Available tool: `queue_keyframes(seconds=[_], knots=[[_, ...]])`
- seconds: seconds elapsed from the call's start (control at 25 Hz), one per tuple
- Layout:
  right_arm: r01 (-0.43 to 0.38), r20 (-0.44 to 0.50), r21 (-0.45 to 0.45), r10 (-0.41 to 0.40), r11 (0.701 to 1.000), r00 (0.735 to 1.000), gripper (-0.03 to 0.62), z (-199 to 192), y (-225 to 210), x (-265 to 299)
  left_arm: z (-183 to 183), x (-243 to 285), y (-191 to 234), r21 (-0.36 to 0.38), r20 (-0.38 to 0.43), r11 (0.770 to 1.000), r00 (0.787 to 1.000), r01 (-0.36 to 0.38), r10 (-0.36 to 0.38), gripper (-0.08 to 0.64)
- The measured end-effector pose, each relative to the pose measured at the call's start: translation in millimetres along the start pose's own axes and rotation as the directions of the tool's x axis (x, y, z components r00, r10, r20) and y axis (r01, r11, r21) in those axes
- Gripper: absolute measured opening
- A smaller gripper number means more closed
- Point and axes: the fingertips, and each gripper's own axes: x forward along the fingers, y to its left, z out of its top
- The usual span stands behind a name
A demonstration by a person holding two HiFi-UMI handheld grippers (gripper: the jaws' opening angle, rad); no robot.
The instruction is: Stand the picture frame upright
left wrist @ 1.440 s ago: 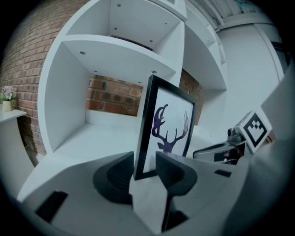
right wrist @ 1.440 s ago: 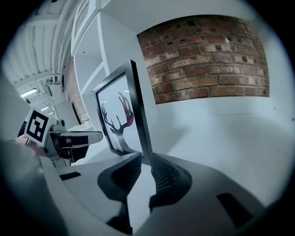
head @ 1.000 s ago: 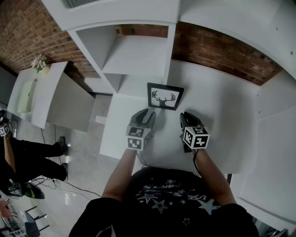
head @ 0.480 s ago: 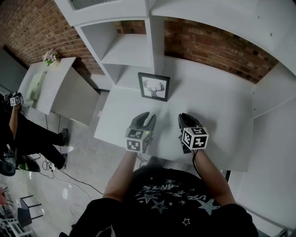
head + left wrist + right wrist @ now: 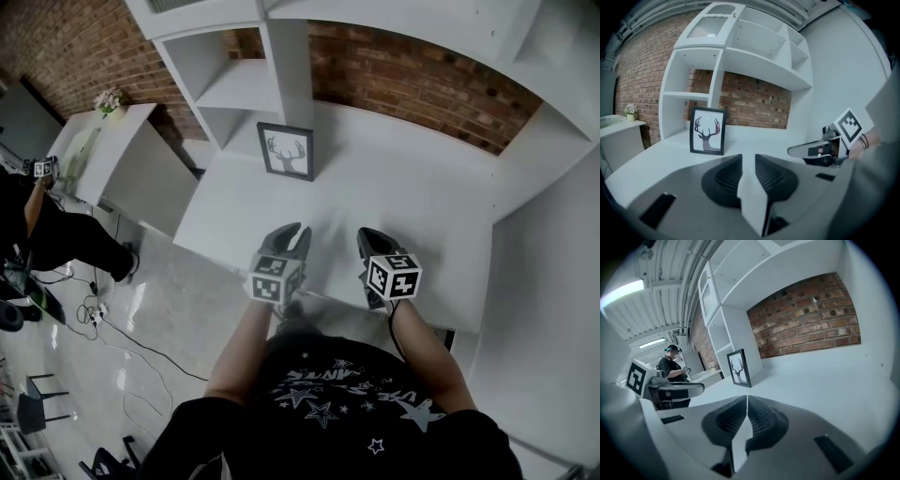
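One frame (image 5: 286,151). Two grippers: left gripper (image 5: 296,232), right gripper (image 5: 367,236). One table (image 5: 403,206). One shelf unit (image 5: 286,66). One side cabinet (image 5: 131,159). One flower pot (image 5: 110,99). One bystander (image 5: 47,234).

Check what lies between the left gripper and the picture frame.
Nothing: the head view shows only bare tabletop between the picture frame and the left gripper, whose fingers are closing on nothing.

The white table (image 5: 403,197) is a wide, flat top which runs back to a brick wall (image 5: 412,80). Only one thing stands directly on it: the picture frame (image 5: 285,151), upright, at the rear left part, just in front of the white shelf unit (image 5: 225,84). To the left, apart from the table, a lower side cabinet (image 5: 141,159) carries small flowers (image 5: 110,99).
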Motion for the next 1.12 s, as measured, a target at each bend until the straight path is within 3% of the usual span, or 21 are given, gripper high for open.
queue_keyframes(seconds=[0.28, 0.52, 0.76, 1.12], knots=[[-0.076, -0.024, -0.007, 0.076, 0.997, 0.997, 0.018, -25, -3, -58, -17, -31, -57, -0.017, 0.019, 0.999, 0.999, -0.044, 0.044, 0.040], [-0.160, -0.041, -0.009, 0.160, 0.987, 0.986, 0.018, -48, 8, -98, -37, -74, -89, -0.031, 0.006, 0.991, 0.991, -0.131, 0.131, 0.026], [-0.227, -0.049, -0.032, 0.225, 0.973, 0.973, 0.015, -64, 26, -129, -41, -107, -127, -0.020, 0.020, 0.987, 0.987, -0.158, 0.158, 0.021], [-0.279, -0.092, -0.040, 0.275, 0.959, 0.957, 0.015, -80, 33, -141, -54, -130, -141, -0.040, -0.004, 0.977, 0.977, -0.212, 0.212, 0.021]])
